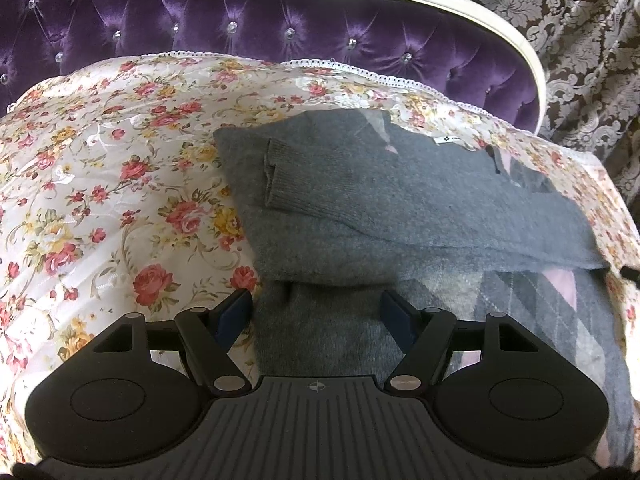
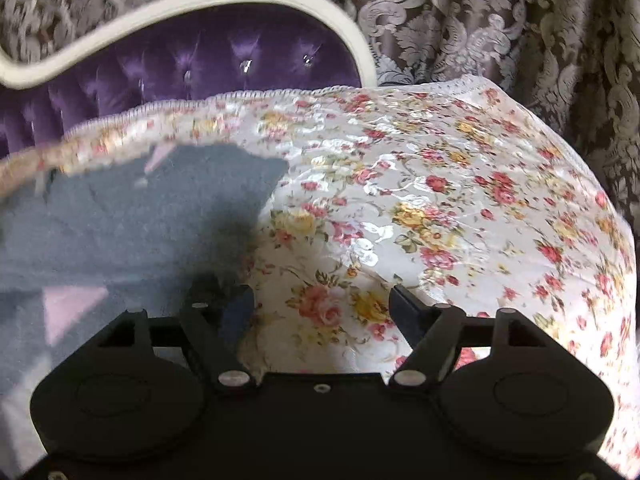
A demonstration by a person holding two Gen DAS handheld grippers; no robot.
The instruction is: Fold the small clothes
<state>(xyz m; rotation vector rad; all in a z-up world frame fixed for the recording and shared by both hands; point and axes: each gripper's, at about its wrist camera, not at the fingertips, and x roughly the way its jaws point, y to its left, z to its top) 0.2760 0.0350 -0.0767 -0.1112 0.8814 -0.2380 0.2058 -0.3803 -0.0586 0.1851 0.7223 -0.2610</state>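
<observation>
A home bedroom: a purple tufted headboard (image 1: 168, 20), a floral bedspread (image 1: 100, 168), and damask curtains (image 2: 500, 32).

A: Position of the sweater (image 1: 400, 200)?

B: It lies on the bedspread (image 1: 100, 184), toward the right side in the left wrist view, one sleeve (image 1: 274, 176) folded across its body.

A: And behind it?

B: The headboard (image 1: 200, 20) stands behind the bedspread; the curtain (image 1: 580, 20) hangs behind the headboard.
</observation>
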